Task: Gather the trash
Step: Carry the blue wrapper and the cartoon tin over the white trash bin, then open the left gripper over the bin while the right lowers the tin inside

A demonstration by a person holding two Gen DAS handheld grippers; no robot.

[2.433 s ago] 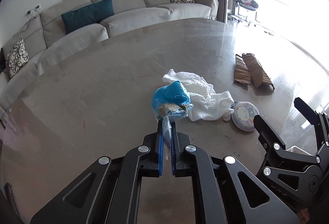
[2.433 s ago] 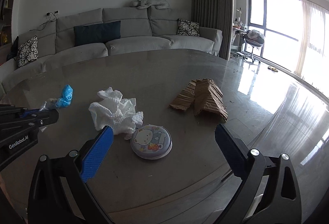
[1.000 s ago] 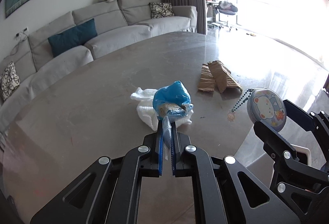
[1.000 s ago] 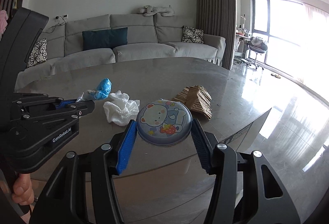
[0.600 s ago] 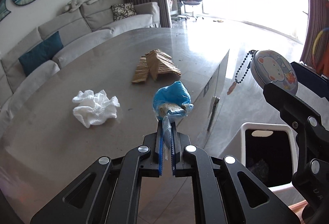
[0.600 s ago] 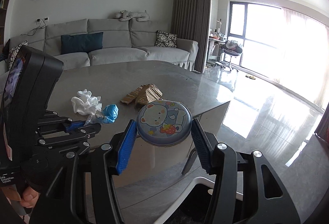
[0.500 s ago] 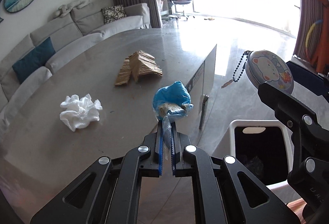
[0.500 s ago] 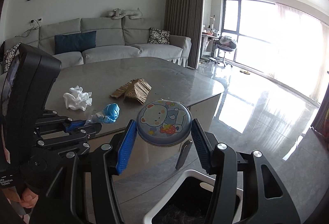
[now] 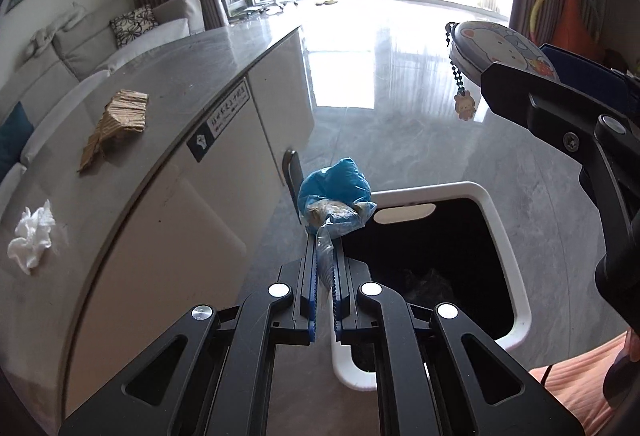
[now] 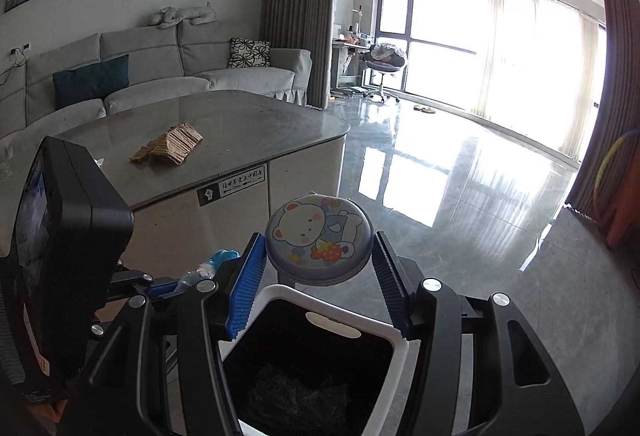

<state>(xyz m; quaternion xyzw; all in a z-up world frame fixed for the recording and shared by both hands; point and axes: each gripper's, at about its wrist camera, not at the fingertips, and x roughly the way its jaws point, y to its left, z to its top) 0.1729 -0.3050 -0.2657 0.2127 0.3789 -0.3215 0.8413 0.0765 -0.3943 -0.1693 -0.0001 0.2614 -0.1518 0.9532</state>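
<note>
left gripper point(image 9: 325, 268): clamped down tight on the clear plastic tail of a blue wrapper point(image 9: 335, 198). The crumpled blue wad sticks out past the fingertips, with some tan crumbly stuff inside it.
where the wrapper is: up in the air, right over the near-left rim of the trash bin point(image 9: 516, 276), just off the table edge.
right gripper point(image 10: 318, 278): jaws about half apart and squeezing a round bear tin point(image 10: 319, 240) by its sides. The cartoon bear and strawberry face the camera.
where the tin is: held above the bin's far rim in the right wrist view. From the left wrist view it's off to the upper right, and a bead chain with a little charm point(image 9: 464, 107) hangs from it.
trash bin: white rim, black liner, sitting on the glossy grey floor beside the table point(image 9: 180, 76). There's something dark and crinkly at the bottom, can't tell what.
still on the table: a folded piece of corrugated cardboard point(image 9: 116, 120) and a crumpled white tissue point(image 9: 32, 240), well apart from each other.
person: just a bit of a hand and a pink sleeve point(image 9: 580, 396) at the lower right of the left wrist view.
background: grey sofa point(image 10: 140, 72) with a teal cushion, big bright windows.
</note>
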